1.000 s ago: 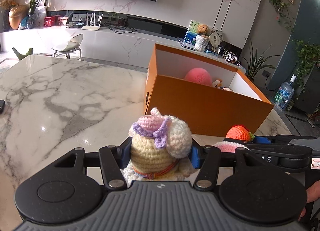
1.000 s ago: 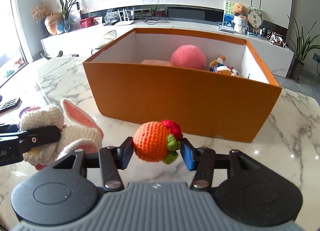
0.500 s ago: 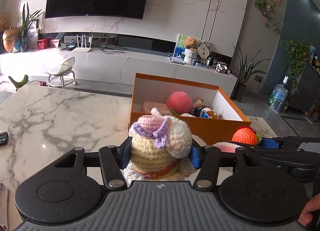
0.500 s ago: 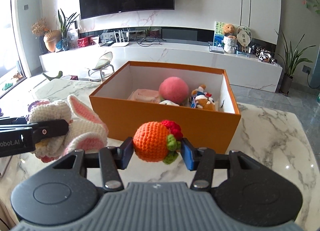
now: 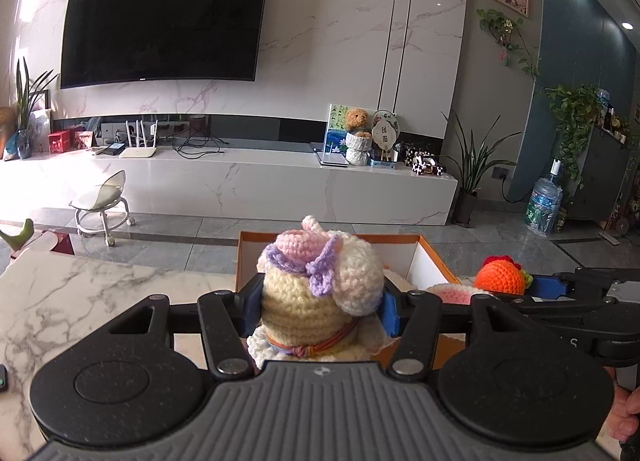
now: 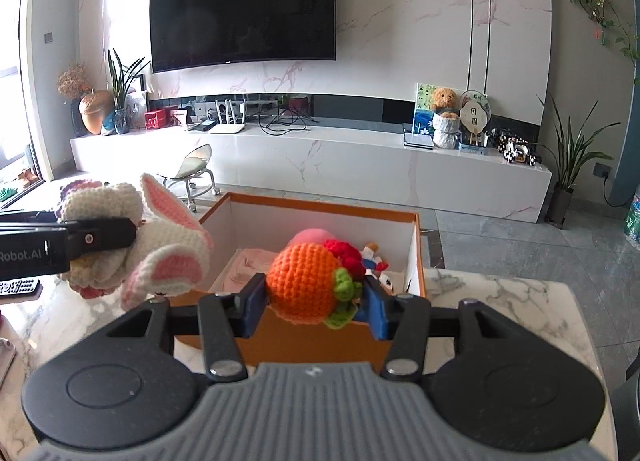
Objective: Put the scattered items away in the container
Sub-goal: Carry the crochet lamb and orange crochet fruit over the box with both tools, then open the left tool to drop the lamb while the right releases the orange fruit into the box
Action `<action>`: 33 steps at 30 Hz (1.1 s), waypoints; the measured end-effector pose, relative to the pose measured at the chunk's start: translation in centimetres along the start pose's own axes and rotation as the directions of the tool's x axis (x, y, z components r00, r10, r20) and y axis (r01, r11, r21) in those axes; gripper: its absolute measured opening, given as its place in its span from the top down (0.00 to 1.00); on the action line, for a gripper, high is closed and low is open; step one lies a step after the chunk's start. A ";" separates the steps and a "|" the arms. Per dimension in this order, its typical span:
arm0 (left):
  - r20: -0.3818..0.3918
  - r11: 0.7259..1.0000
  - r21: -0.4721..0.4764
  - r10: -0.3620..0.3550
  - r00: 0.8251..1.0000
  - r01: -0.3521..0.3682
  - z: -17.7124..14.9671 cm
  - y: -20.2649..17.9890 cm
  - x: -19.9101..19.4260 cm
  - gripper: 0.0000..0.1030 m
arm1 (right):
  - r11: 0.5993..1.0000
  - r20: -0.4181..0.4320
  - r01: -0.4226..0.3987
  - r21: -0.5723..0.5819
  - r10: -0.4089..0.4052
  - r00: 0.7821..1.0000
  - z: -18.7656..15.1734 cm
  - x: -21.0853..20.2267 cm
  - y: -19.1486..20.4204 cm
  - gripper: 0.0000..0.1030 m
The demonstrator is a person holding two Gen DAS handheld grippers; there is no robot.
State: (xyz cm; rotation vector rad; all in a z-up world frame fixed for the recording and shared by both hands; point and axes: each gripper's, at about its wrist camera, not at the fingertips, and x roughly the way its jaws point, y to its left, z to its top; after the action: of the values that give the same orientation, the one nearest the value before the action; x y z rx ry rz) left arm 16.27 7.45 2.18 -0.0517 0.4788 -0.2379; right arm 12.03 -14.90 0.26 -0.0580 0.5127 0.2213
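A crocheted bunny (image 5: 320,293) is clamped between the fingers of the left tool (image 5: 320,301), and an orange crocheted fruit (image 6: 304,281) is gripped in the right tool (image 6: 316,301). Both are held above the near edge of the orange box (image 6: 416,261), which is seen just ahead on the marble counter (image 6: 500,301). A pink ball (image 6: 308,237) is seen inside the box, beyond the fruit.

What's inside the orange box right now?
The orange box holds a pink ball, pink fabric and a small toy. The orange crochet toy hides the middle.
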 end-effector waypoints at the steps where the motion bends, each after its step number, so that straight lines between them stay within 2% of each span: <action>1: 0.002 1.000 0.010 0.001 1.000 -0.001 0.4 -0.1 0.5 0.37 | 1.000 0.001 -0.004 -0.006 0.004 1.000 0.5 0.5 -0.2 0.48; 8: -0.016 0.998 0.061 0.013 1.000 -0.012 2.2 -0.3 5.3 0.37 | 0.998 -0.027 -0.050 -0.026 0.049 0.998 3.2 5.1 -1.6 0.48; 14: -0.115 0.998 0.049 0.030 0.993 -0.025 2.2 0.4 10.4 0.37 | 0.996 -0.094 -0.080 -0.042 0.076 0.993 4.5 10.5 -2.4 0.48; 21: -0.268 0.998 0.030 0.059 0.962 -0.053 0.8 2.2 15.3 0.37 | 0.990 -0.221 -0.123 -0.064 0.106 0.969 3.9 16.9 -2.1 0.48; 31: -0.377 0.996 0.065 0.076 0.923 -0.056 -2.0 2.5 17.6 0.35 | 0.989 -0.346 -0.134 -0.062 0.104 0.933 2.9 22.5 -2.4 0.48; 33: -0.382 0.996 0.073 0.079 0.921 -0.055 -1.2 2.8 18.0 0.35 | 0.989 -0.352 -0.135 -0.059 0.106 0.930 2.7 23.0 -2.4 0.48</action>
State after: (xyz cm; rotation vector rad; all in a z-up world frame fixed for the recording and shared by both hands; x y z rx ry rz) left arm 31.82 5.91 -7.27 0.0735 0.8642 -0.1948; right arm 33.36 -12.44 -8.71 -0.1479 0.8622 0.3558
